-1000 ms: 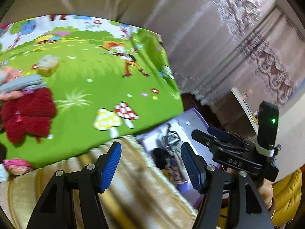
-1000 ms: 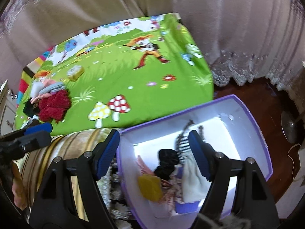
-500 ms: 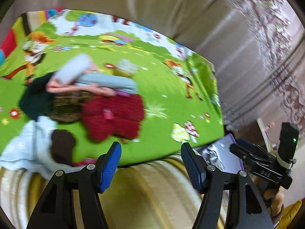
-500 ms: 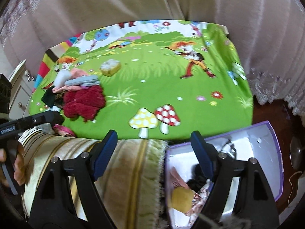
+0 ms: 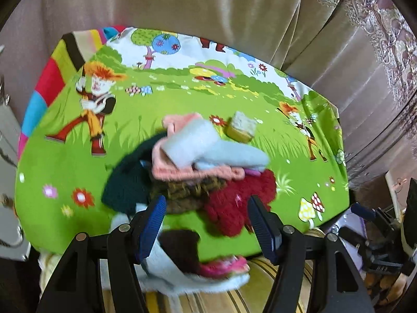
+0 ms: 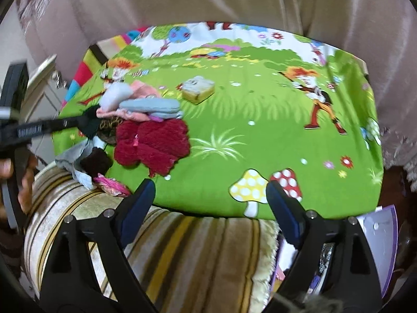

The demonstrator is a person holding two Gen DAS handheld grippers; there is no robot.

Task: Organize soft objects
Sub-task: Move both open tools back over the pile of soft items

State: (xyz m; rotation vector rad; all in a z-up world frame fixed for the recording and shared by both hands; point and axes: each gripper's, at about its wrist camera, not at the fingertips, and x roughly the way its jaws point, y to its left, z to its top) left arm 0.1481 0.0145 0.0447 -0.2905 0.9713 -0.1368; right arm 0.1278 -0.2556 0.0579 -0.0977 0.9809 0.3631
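Some soft things already lie in the purple box (image 6: 383, 237) at the bed's near right corner, but a pile of clothes (image 5: 198, 172) remains on the green bedsheet (image 5: 65, 172), so I judge the job partly done. The left gripper (image 5: 206, 224) hangs released just above the pile's near edge, gripping nothing. The right gripper (image 6: 211, 208) is opening, empty, between pile and box.

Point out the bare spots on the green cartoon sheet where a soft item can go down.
Free: the wide green stretch between the dark red knit and the mushroom print, right of the small yellow sponge. Crowded: the left side, where the clothes pile sits.
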